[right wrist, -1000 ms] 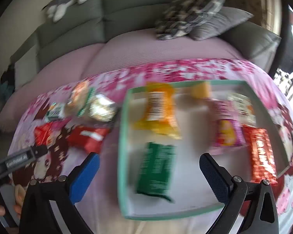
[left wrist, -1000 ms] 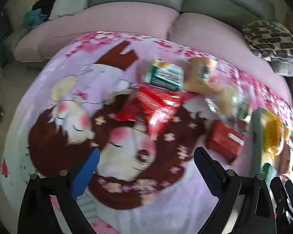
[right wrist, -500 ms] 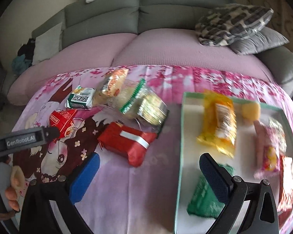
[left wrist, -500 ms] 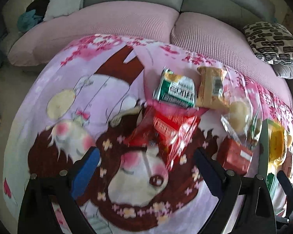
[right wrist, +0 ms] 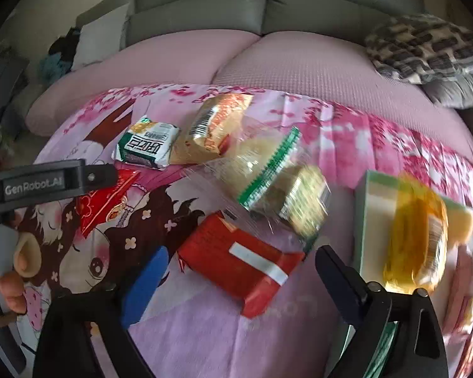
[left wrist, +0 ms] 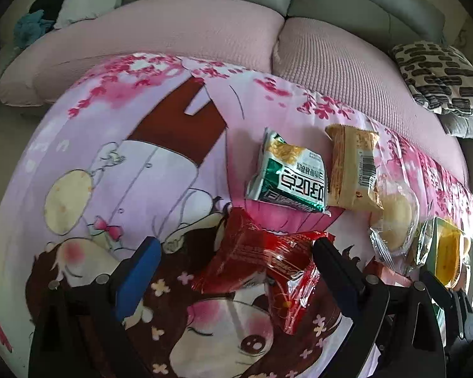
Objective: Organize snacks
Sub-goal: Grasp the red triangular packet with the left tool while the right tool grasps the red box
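The left gripper (left wrist: 233,261) hangs wide open around a red packet (left wrist: 261,264), ready to grab. The right gripper (right wrist: 239,271), its jaws just narrowing though wide and pressing nothing, straddles a red box (right wrist: 239,261) bound for the tray (right wrist: 372,217).

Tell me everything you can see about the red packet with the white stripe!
The red packet is a flat, blocky snack wrapped in shiny red film, with one white stripe running slantwise across its top and crimped ends. It lies flat on the pink cartoon blanket, turned at an angle, unopened as far as shows. The clear bag with a green edge reaches its far edge. No gripper touches it.
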`<action>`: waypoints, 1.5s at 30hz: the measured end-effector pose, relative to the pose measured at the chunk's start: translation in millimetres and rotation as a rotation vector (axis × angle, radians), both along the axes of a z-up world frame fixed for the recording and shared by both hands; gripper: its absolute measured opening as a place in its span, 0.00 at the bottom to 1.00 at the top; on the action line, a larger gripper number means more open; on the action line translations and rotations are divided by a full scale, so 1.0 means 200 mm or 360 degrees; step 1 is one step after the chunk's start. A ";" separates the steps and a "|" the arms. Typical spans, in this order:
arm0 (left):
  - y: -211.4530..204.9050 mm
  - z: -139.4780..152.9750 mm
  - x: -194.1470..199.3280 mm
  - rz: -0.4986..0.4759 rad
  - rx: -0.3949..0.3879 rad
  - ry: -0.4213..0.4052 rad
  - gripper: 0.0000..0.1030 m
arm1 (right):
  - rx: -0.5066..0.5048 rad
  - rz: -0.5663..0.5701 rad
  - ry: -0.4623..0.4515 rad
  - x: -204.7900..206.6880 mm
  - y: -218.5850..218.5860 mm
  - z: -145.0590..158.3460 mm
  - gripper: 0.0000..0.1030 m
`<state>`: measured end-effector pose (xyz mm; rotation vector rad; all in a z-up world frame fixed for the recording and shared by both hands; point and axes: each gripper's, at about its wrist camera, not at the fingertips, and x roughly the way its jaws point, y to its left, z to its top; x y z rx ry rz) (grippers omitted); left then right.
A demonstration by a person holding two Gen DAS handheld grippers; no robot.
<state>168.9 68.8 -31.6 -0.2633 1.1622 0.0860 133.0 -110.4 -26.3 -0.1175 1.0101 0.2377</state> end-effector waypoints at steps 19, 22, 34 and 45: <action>-0.09 -0.03 0.03 -0.0121 -0.0031 0.0026 0.68 | 0.0152 0.0018 0.0165 -0.02 -0.07 -0.03 0.81; -0.08 -0.03 0.00 -0.0100 -0.0042 0.0043 0.68 | 0.0174 0.0006 0.0187 -0.06 -0.08 -0.04 0.81; -0.06 -0.04 -0.16 -0.0001 -0.0066 0.0109 0.68 | 0.0134 0.0025 0.0211 -0.17 -0.04 -0.03 0.81; -0.09 -0.05 -0.25 0.0007 -0.0038 0.0145 0.68 | 0.0023 0.0085 0.0230 -0.21 -0.05 -0.04 0.82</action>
